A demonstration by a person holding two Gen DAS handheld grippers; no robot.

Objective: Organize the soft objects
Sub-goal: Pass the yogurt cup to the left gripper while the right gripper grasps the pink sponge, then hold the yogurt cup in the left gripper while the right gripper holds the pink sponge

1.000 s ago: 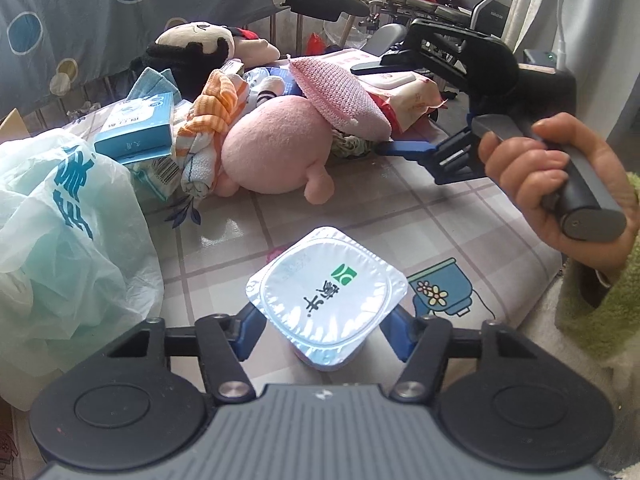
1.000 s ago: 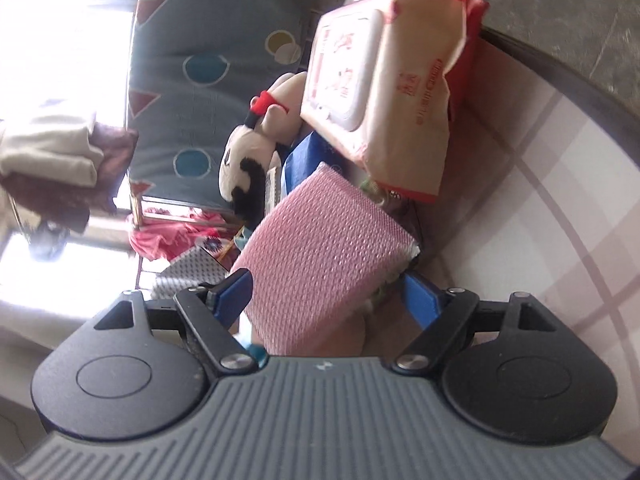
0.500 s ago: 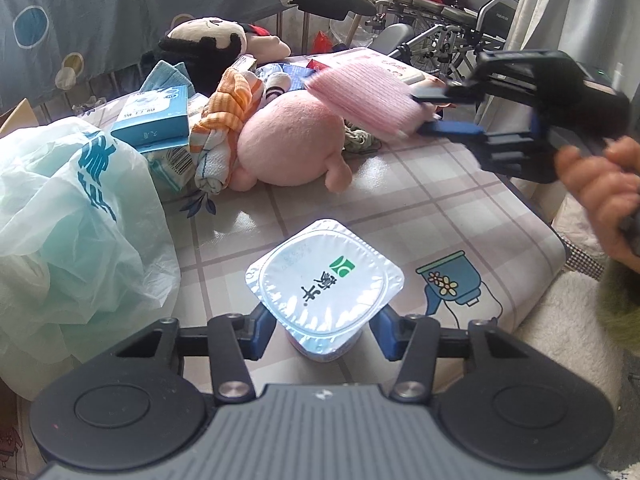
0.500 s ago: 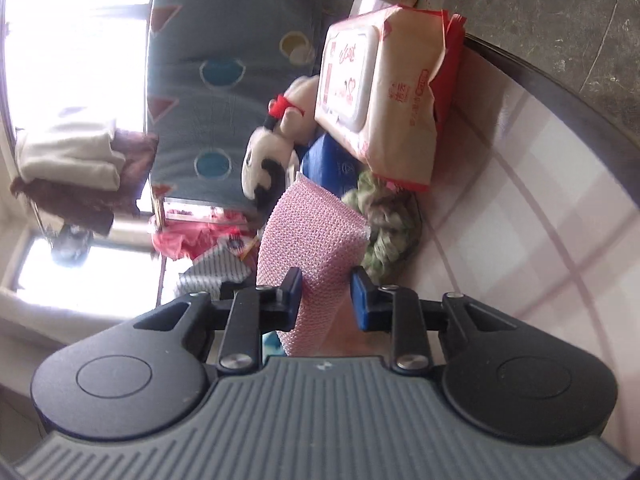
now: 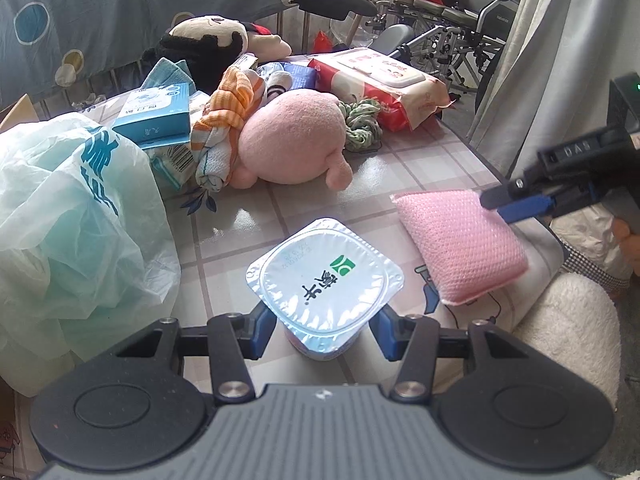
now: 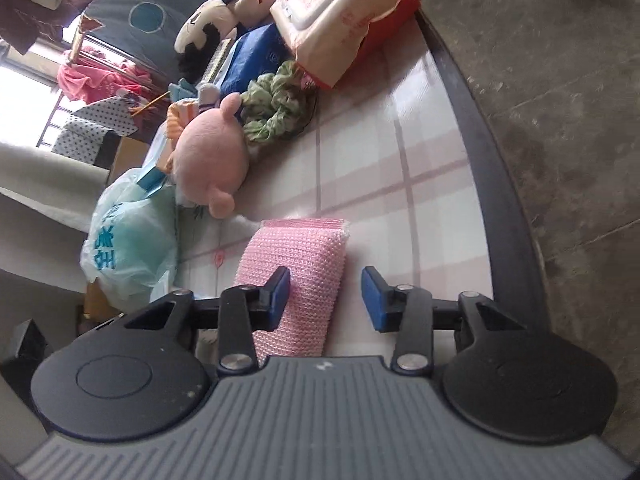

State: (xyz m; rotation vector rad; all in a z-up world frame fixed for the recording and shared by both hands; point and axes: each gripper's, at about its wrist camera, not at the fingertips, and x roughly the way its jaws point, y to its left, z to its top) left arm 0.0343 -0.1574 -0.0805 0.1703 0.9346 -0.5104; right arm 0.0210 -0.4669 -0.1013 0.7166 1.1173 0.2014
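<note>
A pink mesh sponge (image 5: pixel 460 244) lies on the checked table near its right front edge; it also shows in the right wrist view (image 6: pixel 296 280). My right gripper (image 6: pixel 326 296) is open, its jaws apart around the sponge's near end. My left gripper (image 5: pixel 322 330) is shut on a foil-lidded yogurt cup (image 5: pixel 324 276) standing on the table. A pink plush toy (image 5: pixel 292 140), an orange striped cloth (image 5: pixel 224 124), a green knitted scrunchie (image 5: pixel 362 124) and a black-haired doll (image 5: pixel 204 48) lie heaped at the back.
A pale green plastic bag (image 5: pixel 72 216) fills the left side. Blue tissue boxes (image 5: pixel 156 116) and a wet-wipes pack (image 5: pixel 380 80) sit among the heap. The table's dark edge (image 6: pixel 500 184) runs along the right, with floor beyond. A fluffy white cushion (image 5: pixel 568 320) sits below it.
My right gripper carried the pink sponge from the back heap to the right front of the table, set it down and opened. My left gripper has stayed shut on the yogurt cup.
</note>
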